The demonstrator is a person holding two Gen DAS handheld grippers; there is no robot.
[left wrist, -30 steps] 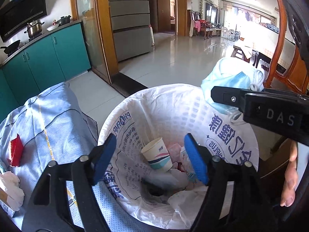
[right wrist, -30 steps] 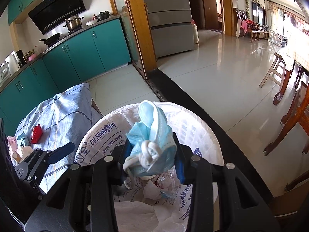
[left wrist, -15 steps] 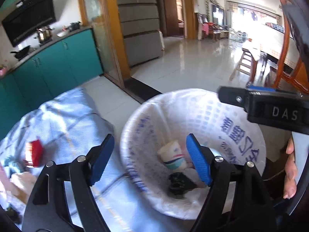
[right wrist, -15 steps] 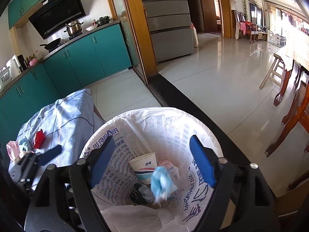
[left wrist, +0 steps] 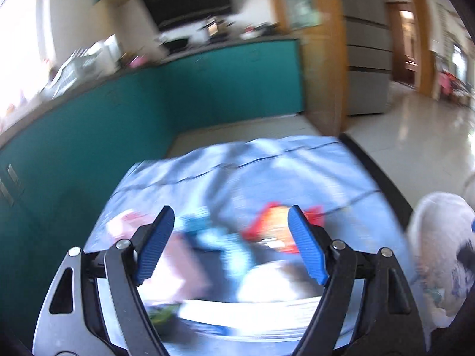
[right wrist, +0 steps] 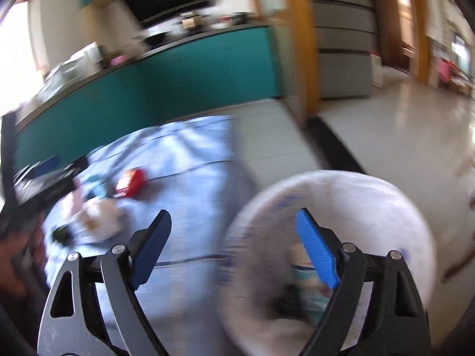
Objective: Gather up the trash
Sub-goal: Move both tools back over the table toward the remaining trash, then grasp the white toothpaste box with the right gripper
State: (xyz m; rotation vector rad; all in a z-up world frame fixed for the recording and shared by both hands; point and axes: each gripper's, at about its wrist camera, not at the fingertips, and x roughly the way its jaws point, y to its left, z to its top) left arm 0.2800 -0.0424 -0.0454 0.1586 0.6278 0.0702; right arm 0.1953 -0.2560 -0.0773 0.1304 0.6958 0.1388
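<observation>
- Left claw (left wrist: 230,246) angled down over the cloth-covered bench (left wrist: 297,172), blue pads spread wide, nothing between them; just been opening a little further.
- Right claw (right wrist: 233,247) tilted down across bench edge and trash bin (right wrist: 409,207), pads wide apart and empty after just opening.
- Swung away from the bin since a second ago, towards the bench; blue face mask gone from the right claw.
- Blurred litter on the cloth: red wrapper (left wrist: 276,228), pale crumpled scraps (right wrist: 101,216).
- Paper cup (right wrist: 298,252) and other trash inside the white-lined bin.
</observation>
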